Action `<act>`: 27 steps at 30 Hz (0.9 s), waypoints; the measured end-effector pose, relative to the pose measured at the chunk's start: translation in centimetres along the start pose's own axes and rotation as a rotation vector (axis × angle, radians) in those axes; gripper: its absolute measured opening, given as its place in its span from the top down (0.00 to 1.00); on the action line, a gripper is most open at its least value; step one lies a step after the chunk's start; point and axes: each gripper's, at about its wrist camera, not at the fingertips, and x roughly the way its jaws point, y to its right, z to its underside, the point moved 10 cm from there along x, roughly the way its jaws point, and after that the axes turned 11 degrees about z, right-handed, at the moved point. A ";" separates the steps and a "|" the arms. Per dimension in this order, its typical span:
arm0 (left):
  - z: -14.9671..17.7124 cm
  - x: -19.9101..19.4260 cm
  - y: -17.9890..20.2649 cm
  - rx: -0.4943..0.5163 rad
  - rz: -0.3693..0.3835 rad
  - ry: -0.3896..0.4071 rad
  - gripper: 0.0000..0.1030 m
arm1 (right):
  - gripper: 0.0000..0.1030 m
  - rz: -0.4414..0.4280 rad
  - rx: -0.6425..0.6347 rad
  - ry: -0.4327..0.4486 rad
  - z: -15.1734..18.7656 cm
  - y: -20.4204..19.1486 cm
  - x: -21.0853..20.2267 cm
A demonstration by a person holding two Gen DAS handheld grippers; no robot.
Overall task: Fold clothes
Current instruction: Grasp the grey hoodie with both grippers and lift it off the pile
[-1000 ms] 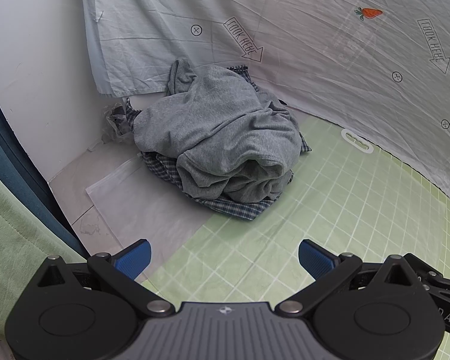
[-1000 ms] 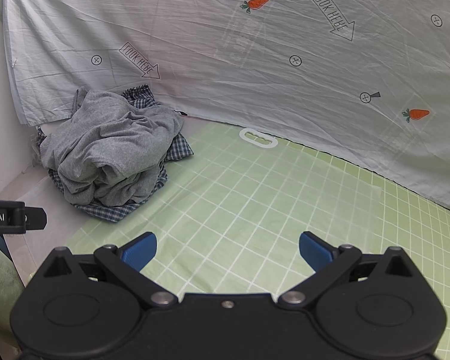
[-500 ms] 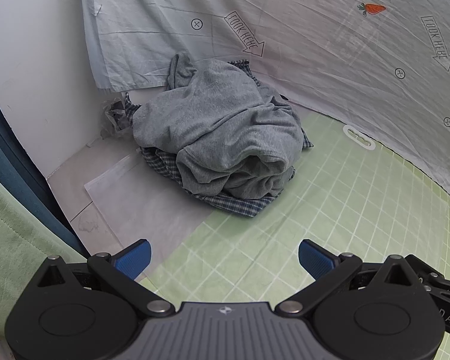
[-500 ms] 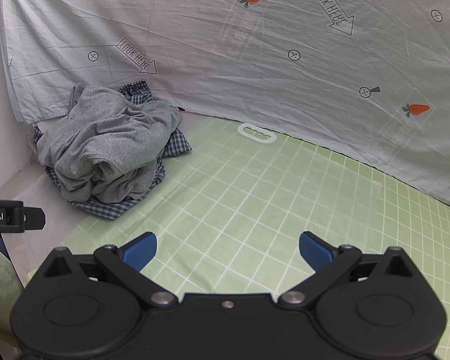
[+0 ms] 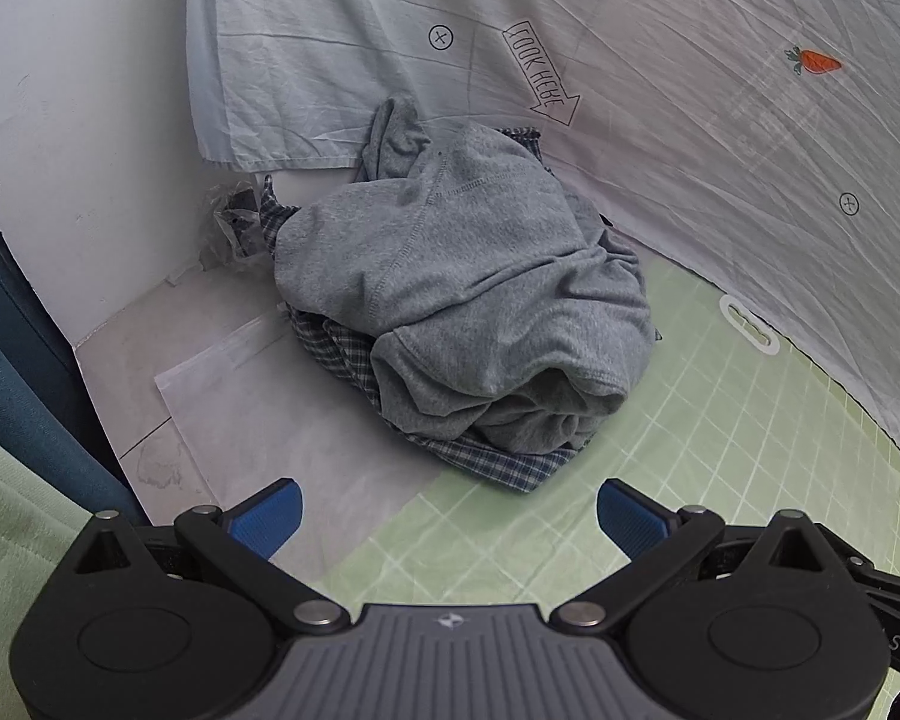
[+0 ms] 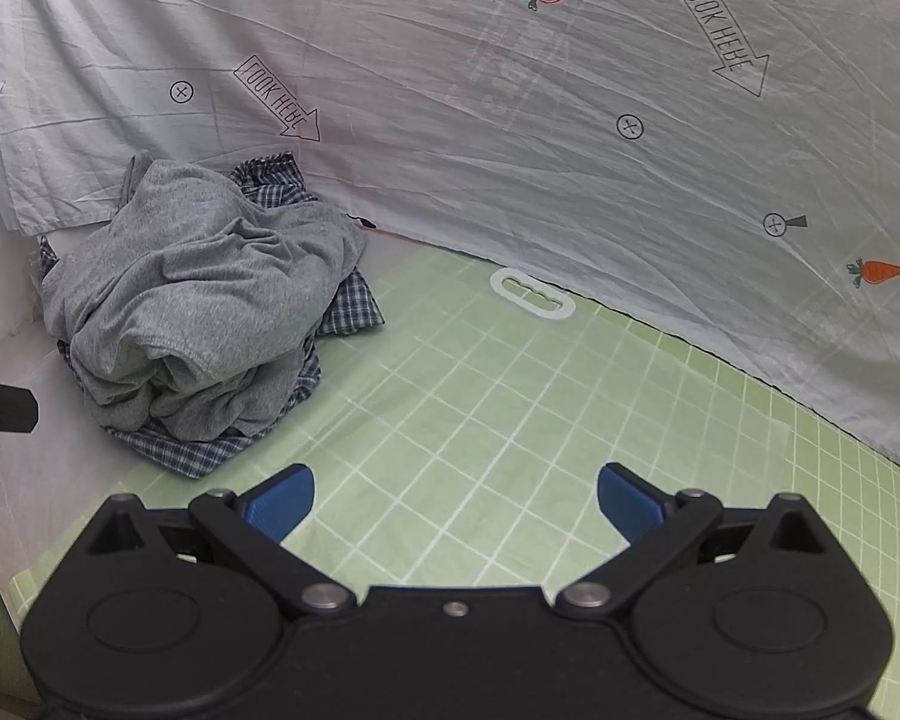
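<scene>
Fingers (image 5: 267,517) of our left gripper (image 5: 449,516) and right gripper (image 6: 456,499) are spread and empty, so we judge folding unstarted: next we must pinch the grey sweatshirt (image 5: 468,300) heaped on a checked shirt (image 5: 498,465) at centre frame.

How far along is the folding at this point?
Nothing looks folded yet. The grey garment lies crumpled on top of the blue checked garment, heaped at the edge of the green grid mat. Nothing is in hand: the left gripper and right gripper are both open and empty, short of the pile. Picking up, spreading and folding both garments remain.
</scene>
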 end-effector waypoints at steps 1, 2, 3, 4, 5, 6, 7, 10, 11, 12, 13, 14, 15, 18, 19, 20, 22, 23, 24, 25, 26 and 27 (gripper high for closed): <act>-0.6 0.5 -0.4 -0.007 0.000 0.001 0.00 | 0.02 -0.011 -0.004 0.001 -0.8 -0.5 0.7; -1.4 1.1 -0.9 -0.023 0.005 -0.002 0.00 | 0.03 -0.023 -0.008 0.002 -1.6 -1.0 1.5; -2.1 1.8 -1.5 -0.044 0.012 -0.005 0.00 | 0.06 -0.036 -0.009 0.001 -2.4 -1.6 2.2; -2.7 2.4 -2.0 -0.068 0.020 -0.009 0.00 | 0.07 -0.050 -0.011 0.000 -3.2 -2.1 2.9; -3.2 3.1 -2.4 -0.095 0.029 -0.014 0.00 | 0.07 -0.074 -0.006 -0.001 -4.2 -2.8 3.9; -3.7 3.7 -2.8 -0.121 0.038 -0.019 0.00 | 0.08 -0.098 0.000 -0.003 -5.2 -3.5 4.8; -4.2 4.4 -3.2 -0.145 0.047 -0.024 0.00 | 0.10 -0.123 0.005 -0.004 -6.2 -4.2 5.8; -5.2 6.6 -4.1 -0.218 0.085 -0.040 0.01 | 0.16 -0.215 0.047 -0.048 -8.5 -6.2 9.5; -5.4 7.4 -4.3 -0.240 0.100 -0.049 0.01 | 0.17 -0.237 0.066 -0.067 -9.0 -7.0 10.7; -5.7 8.1 -4.5 -0.262 0.115 -0.058 0.02 | 0.21 -0.259 0.085 -0.086 -9.4 -7.7 11.9; -5.8 8.8 -4.7 -0.280 0.128 -0.065 0.04 | 0.24 -0.281 0.104 -0.106 -9.9 -8.4 13.1; -6.0 9.4 -4.7 -0.290 0.139 -0.071 0.05 | 0.24 -0.302 0.123 -0.125 -10.4 -9.2 14.3; -6.1 10.0 -4.8 -0.300 0.149 -0.076 0.06 | 0.25 -0.321 0.142 -0.146 -10.5 -9.8 15.2; -6.7 11.6 -5.0 -0.331 0.179 -0.084 0.12 | 0.25 -0.378 0.198 -0.208 -10.7 -11.4 17.7; -6.9 12.0 -5.0 -0.344 0.186 -0.086 0.16 | 0.25 -0.396 0.217 -0.229 -10.8 -12.0 18.5; -7.1 12.4 -5.0 -0.355 0.191 -0.087 0.19 | 0.25 -0.424 0.240 -0.256 -10.6 -12.5 19.0; -7.5 12.9 -5.0 -0.371 0.198 -0.087 0.29 | 0.26 -0.481 0.286 -0.311 -10.1 -13.4 19.8; -7.6 13.1 -5.0 -0.370 0.191 -0.090 0.32 | 0.27 -0.500 0.311 -0.347 -9.7 -13.8 20.2; -7.6 13.2 -4.9 -0.362 0.181 -0.094 0.37 | 0.34 -0.513 0.329 -0.372 -9.3 -14.1 20.4; -7.6 13.3 -4.8 -0.351 0.164 -0.096 0.43 | 0.39 -0.530 0.350 -0.384 -9.1 -14.3 20.4; -7.5 13.3 -4.7 -0.341 0.149 -0.096 0.47 | 0.40 -0.533 0.348 -0.371 -9.1 -14.4 20.1; -7.5 13.2 -4.6 -0.332 0.138 -0.092 0.54 | 0.46 -0.535 0.345 -0.356 -9.1 -14.4 19.7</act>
